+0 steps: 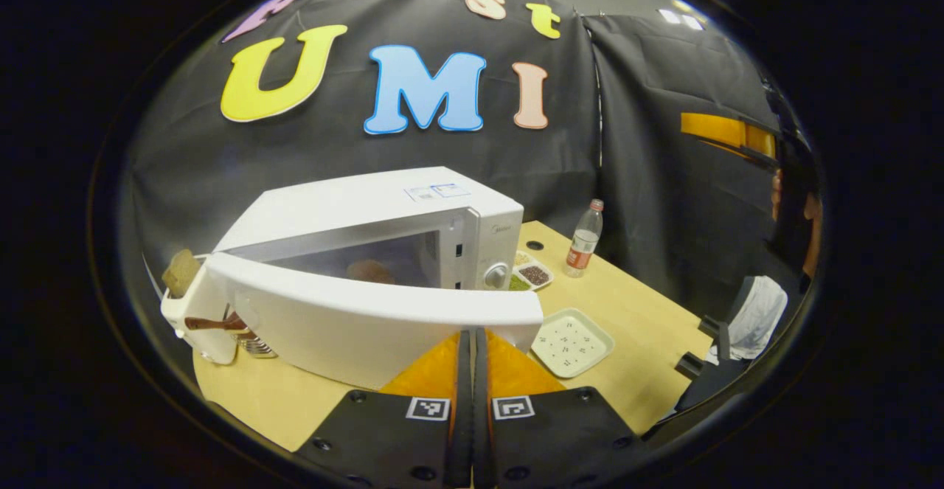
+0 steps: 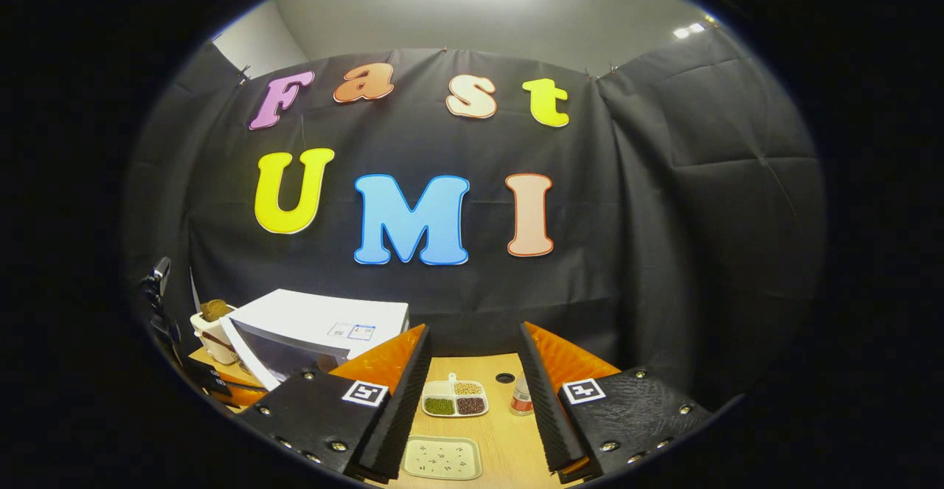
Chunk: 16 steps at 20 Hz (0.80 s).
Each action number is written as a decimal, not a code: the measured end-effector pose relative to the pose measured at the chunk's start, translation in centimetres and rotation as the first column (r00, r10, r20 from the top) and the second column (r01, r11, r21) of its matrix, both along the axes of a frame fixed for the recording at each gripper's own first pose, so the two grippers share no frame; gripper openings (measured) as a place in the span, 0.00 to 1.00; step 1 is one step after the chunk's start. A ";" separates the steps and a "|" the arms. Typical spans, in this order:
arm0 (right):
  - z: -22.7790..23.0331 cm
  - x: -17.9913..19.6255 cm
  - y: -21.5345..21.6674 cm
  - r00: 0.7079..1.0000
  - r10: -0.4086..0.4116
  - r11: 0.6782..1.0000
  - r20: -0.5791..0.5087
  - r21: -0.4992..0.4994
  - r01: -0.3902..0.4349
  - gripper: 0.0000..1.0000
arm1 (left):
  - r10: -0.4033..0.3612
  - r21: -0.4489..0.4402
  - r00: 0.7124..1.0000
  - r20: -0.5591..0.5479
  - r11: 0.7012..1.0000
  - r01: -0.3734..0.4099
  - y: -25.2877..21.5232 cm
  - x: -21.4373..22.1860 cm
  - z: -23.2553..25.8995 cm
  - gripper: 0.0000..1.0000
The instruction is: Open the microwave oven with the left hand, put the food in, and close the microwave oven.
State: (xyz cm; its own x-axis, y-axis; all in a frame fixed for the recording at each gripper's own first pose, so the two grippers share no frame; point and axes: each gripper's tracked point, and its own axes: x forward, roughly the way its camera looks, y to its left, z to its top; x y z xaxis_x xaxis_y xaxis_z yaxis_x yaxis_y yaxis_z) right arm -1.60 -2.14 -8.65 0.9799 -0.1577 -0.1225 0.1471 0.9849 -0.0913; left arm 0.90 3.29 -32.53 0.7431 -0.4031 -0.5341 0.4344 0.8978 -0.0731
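Observation:
The white microwave (image 1: 383,209) stands on the wooden table with its door (image 1: 354,319) swung partway out. A brown piece of food (image 1: 371,271) lies inside the cavity. My left gripper (image 1: 472,335) is shut with nothing between its fingers, and its tips rest against the door's free edge. In the right gripper view the microwave (image 2: 324,316) sits at the lower left. My right gripper (image 2: 474,334) hangs open and empty above the table, apart from the oven. At the right edge of the left gripper view the right gripper (image 1: 700,345) appears with its fingers apart.
A pale square plate (image 1: 571,341) lies just right of the door. Behind it are a divided tray of beans (image 1: 532,275) and a plastic bottle (image 1: 584,242). A white holder (image 1: 195,319) with bread and utensils stands left of the microwave.

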 end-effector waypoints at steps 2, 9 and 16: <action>-0.3 0.0 0.1 1.000 -0.004 1.000 -0.006 0.004 0.004 0.71 | 0.014 -0.007 1.000 -0.001 1.000 -0.014 -0.3 0.8 0.0 0.07; -0.9 -0.9 -1.1 0.999 -0.028 0.999 -0.018 0.015 0.028 0.71 | 0.089 -0.034 0.996 -0.023 0.995 -0.089 -0.9 3.5 -0.9 0.07; -1.0 -0.9 -2.5 0.998 -0.053 0.999 -0.021 0.011 0.053 0.71 | 0.131 -0.054 0.990 -0.045 0.990 -0.134 -2.3 5.8 -1.6 0.07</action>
